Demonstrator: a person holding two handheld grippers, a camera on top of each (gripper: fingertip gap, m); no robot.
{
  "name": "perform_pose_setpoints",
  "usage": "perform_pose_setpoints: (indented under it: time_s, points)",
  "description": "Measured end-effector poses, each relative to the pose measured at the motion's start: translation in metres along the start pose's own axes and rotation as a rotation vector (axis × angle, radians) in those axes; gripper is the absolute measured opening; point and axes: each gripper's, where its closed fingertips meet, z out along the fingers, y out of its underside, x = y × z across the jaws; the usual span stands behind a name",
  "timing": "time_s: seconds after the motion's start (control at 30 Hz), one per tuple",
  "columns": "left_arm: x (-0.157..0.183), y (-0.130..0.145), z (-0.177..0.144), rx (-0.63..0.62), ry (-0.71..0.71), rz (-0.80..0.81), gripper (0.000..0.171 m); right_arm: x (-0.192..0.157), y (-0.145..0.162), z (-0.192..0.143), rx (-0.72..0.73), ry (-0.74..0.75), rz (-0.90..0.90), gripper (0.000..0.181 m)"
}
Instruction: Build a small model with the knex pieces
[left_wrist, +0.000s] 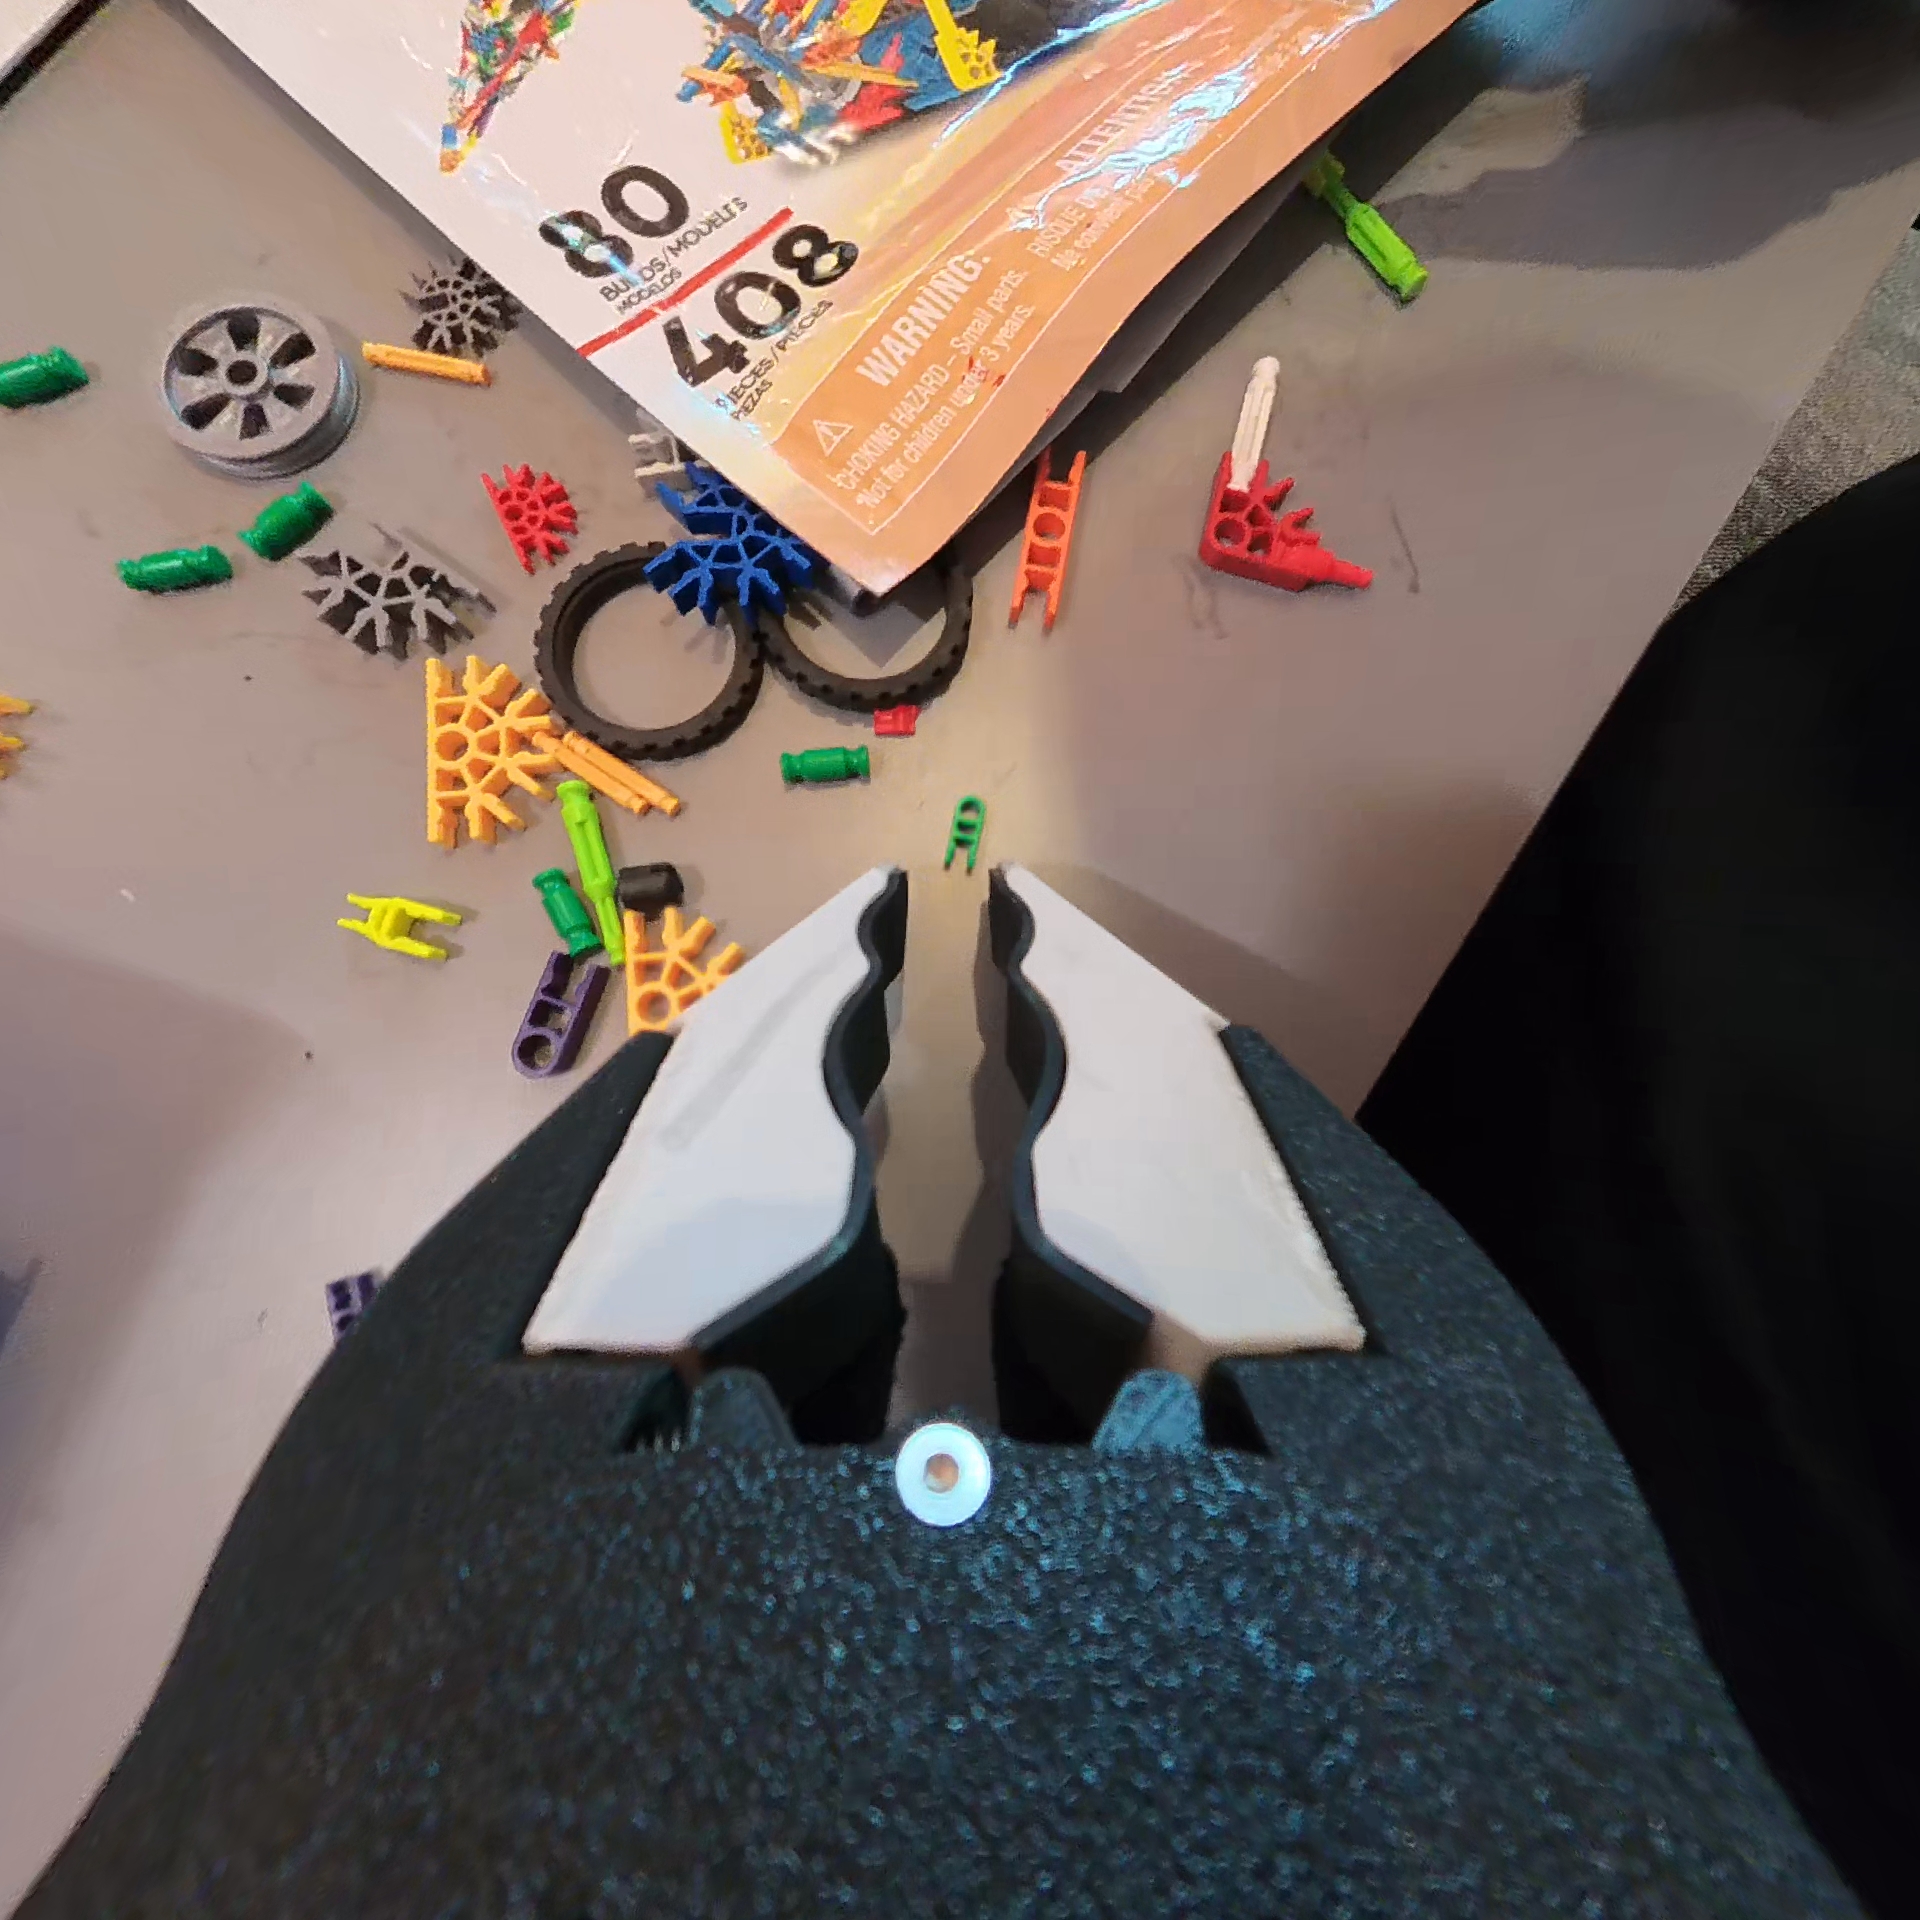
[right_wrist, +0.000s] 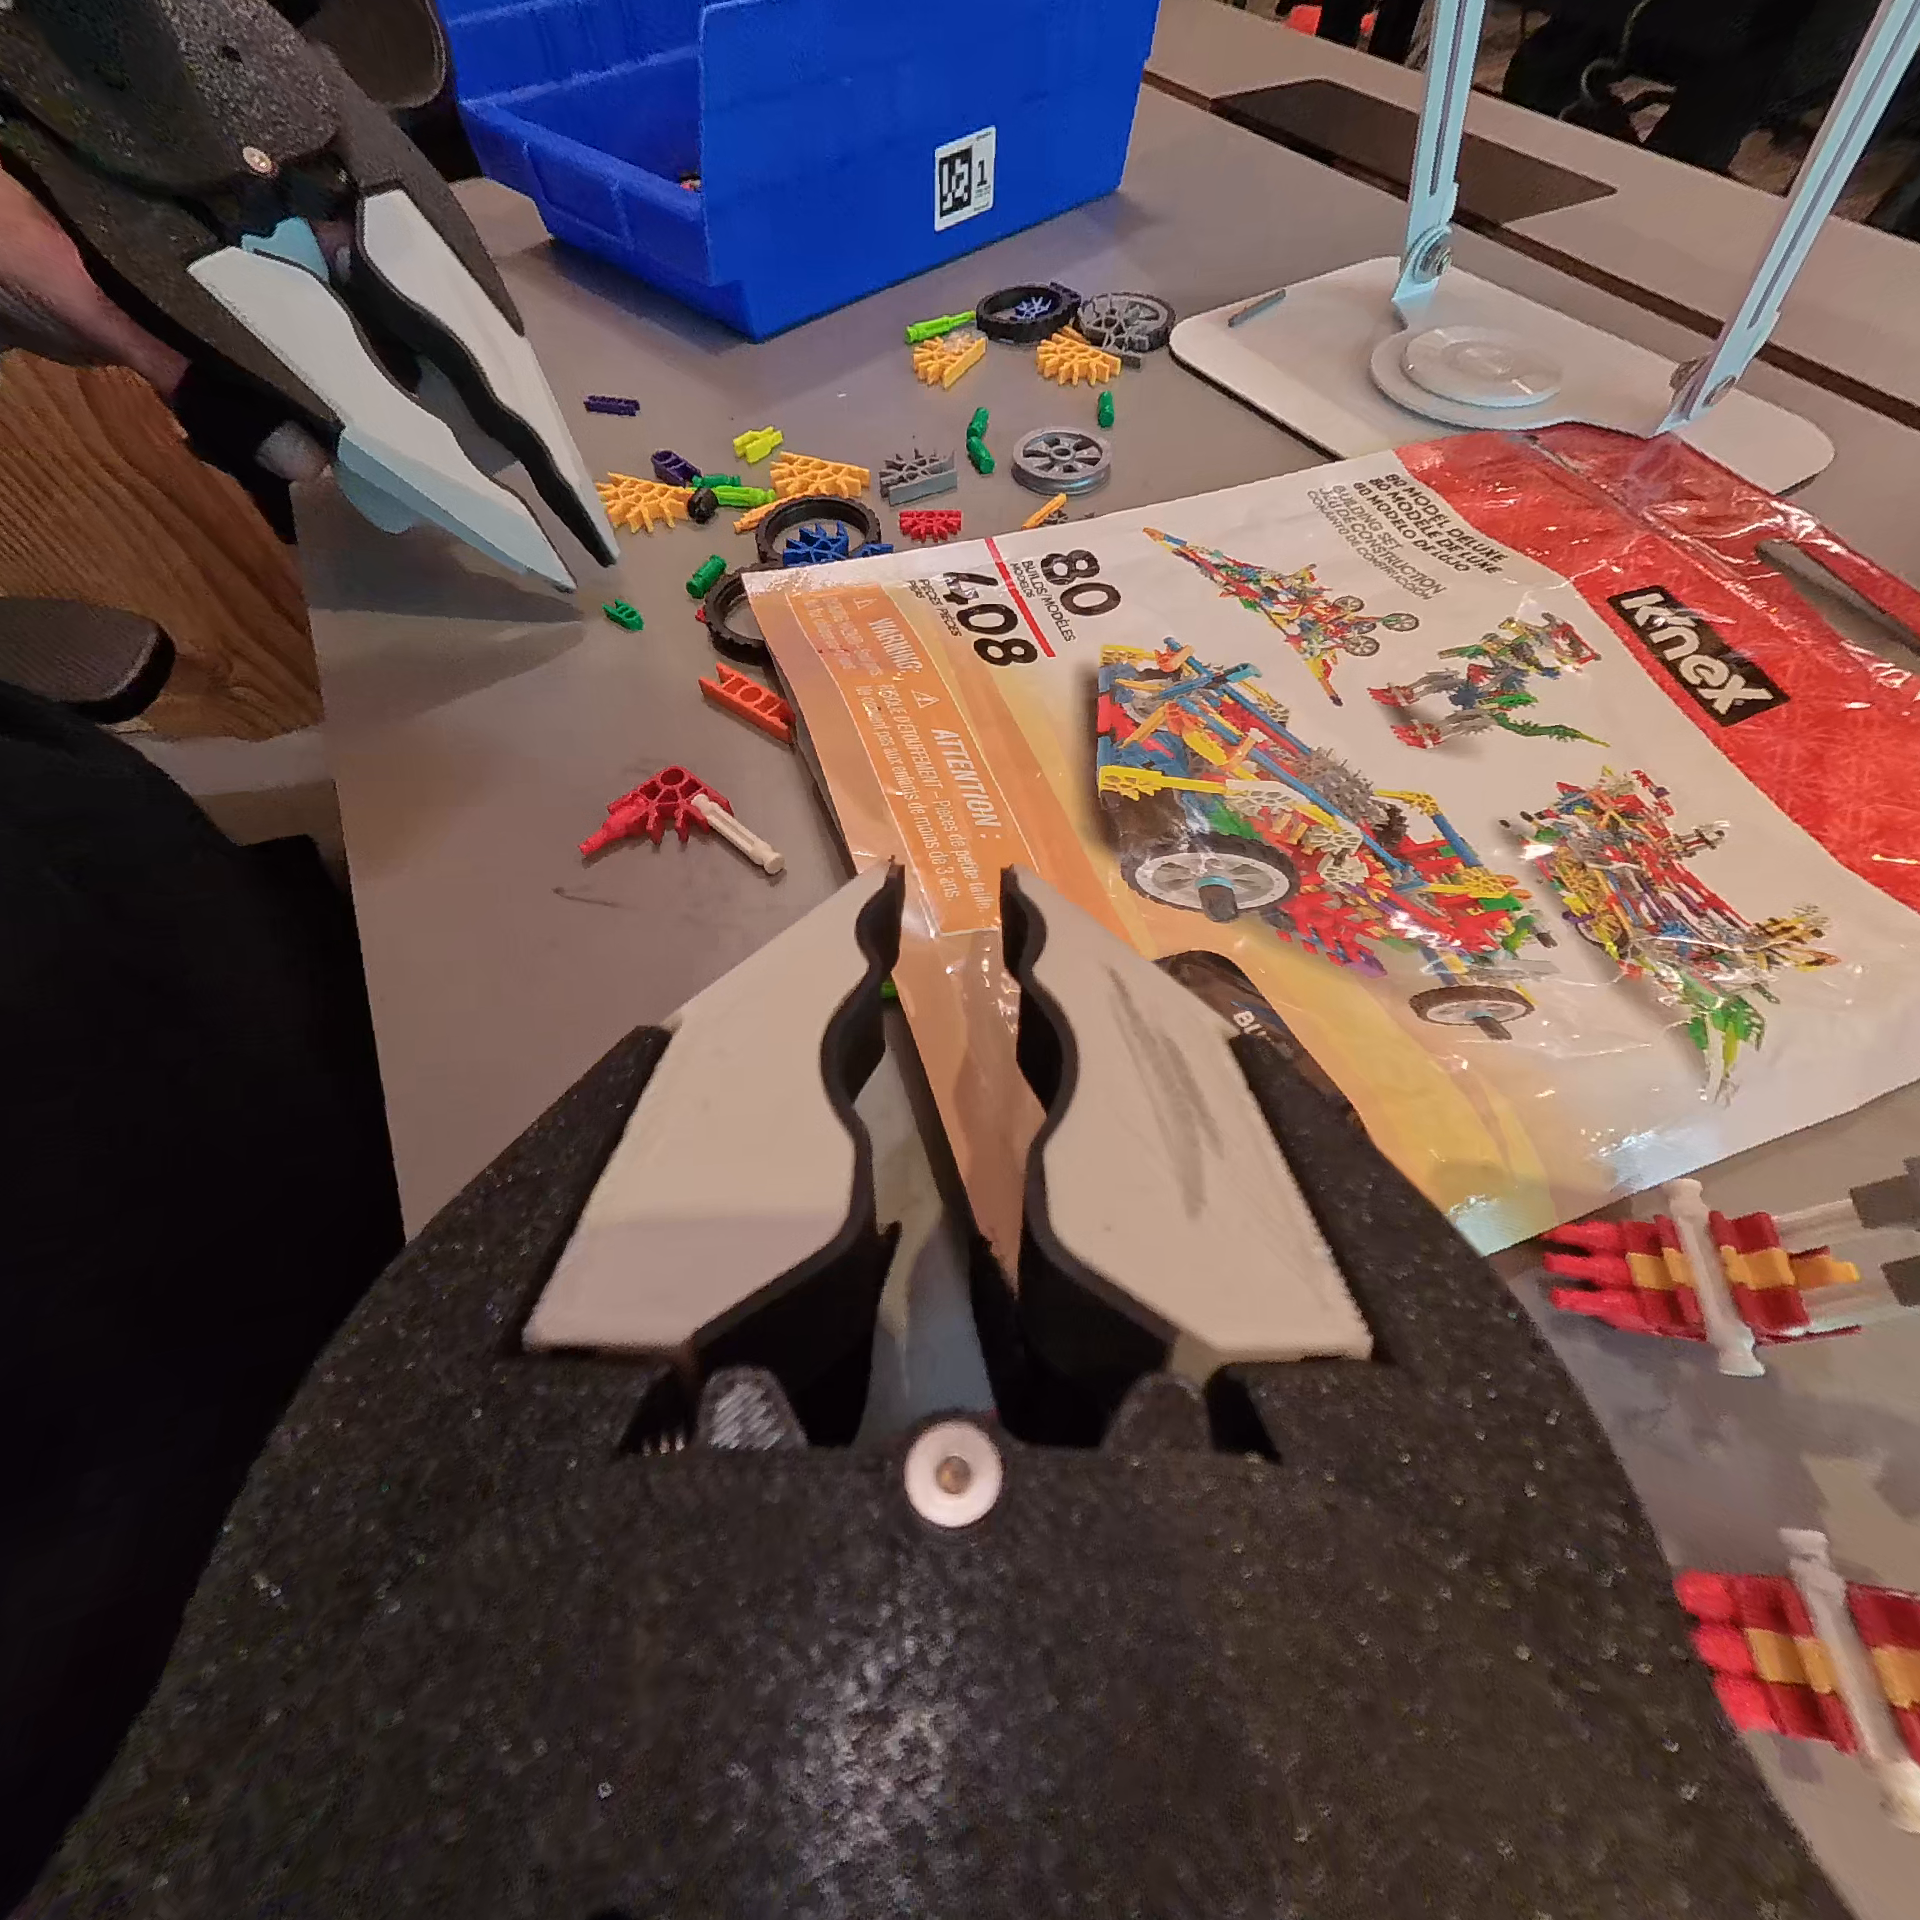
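Observation:
My left gripper (left_wrist: 948, 873) hovers low over the grey table (left_wrist: 1195, 831), jaws a little apart and empty. A small green clip (left_wrist: 964, 831) lies just ahead of its tips. In the right wrist view the left gripper (right_wrist: 590, 571) shows at the upper left, above the same green clip (right_wrist: 623, 615). My right gripper (right_wrist: 951, 871) is open, over the near left edge of a printed plastic toy bag (right_wrist: 1351, 790), which passes under the gap between its fingers. The bag (left_wrist: 831, 208) also shows in the left wrist view.
Loose colourful construction pieces, black tyres (left_wrist: 644, 655) and a grey wheel (left_wrist: 255, 384) are scattered left of the bag. A red connector with a white rod (right_wrist: 675, 805) and an orange clip (right_wrist: 748, 701) lie near. A blue bin (right_wrist: 810, 156), a white stand base (right_wrist: 1299, 353) and red-yellow assemblies (right_wrist: 1704, 1288) surround. My right fingertips sit around 20 centimetres from my left ones. The grey wheel (left_wrist: 255, 384) is about 15 centimetres from my left fingertips and 25 centimetres from my right. Seen from the right wrist view (right_wrist: 1058, 458) as well.

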Motion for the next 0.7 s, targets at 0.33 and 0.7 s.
perform_pose_setpoints:
  time_s: [0.33,0.7]
  points:
    - [0.005,0.012,-0.004,0.019,0.0,0.0,0.016,0.006,0.002,-0.008,0.008,0.107,-0.014,0.017]
    - [-0.003,0.01,-0.013,0.075,-0.03,-0.013,0.02,-0.003,-0.002,-0.011,-0.011,0.148,-0.039,0.017]
